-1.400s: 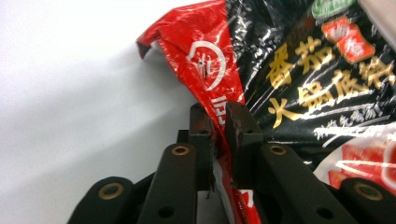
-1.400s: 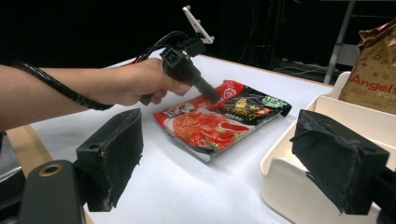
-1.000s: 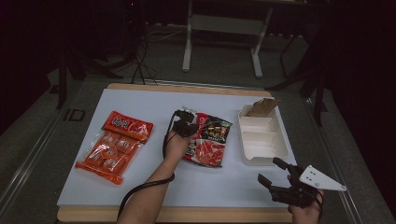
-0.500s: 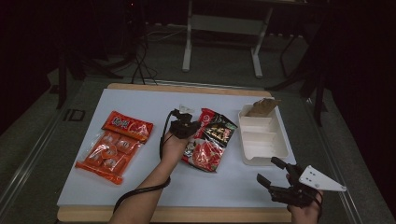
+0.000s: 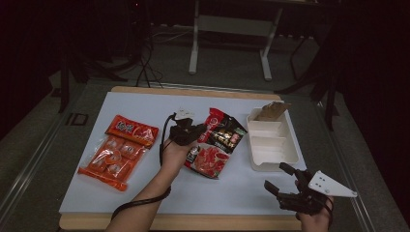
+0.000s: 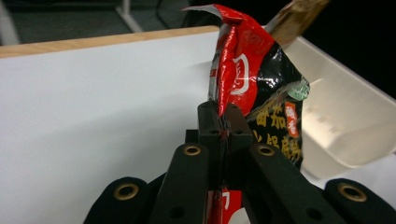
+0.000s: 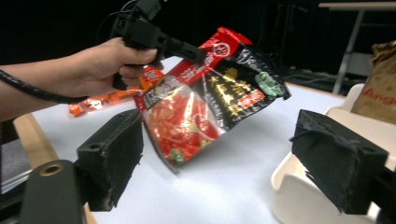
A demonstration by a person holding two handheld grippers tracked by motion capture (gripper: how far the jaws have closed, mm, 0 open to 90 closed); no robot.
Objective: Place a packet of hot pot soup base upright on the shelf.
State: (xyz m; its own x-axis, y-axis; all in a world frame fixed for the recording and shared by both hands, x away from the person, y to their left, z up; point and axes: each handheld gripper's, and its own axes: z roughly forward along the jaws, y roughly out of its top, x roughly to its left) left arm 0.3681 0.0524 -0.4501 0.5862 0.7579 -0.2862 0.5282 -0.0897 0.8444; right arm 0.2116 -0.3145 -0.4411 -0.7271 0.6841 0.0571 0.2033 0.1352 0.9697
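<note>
Left gripper (image 5: 192, 131) pinches red-and-black packet (image 5: 215, 142) edge, packet lifted and tilted

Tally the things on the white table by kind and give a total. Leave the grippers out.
Red-and-black pouch: 1
Orange snack packs: 2
White divided tray: 1
Brown packet in the tray: 1
Total: 5

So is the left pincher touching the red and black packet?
Touching. In the left gripper view the left gripper has its jaws shut on the edge of the red and black packet.
</note>
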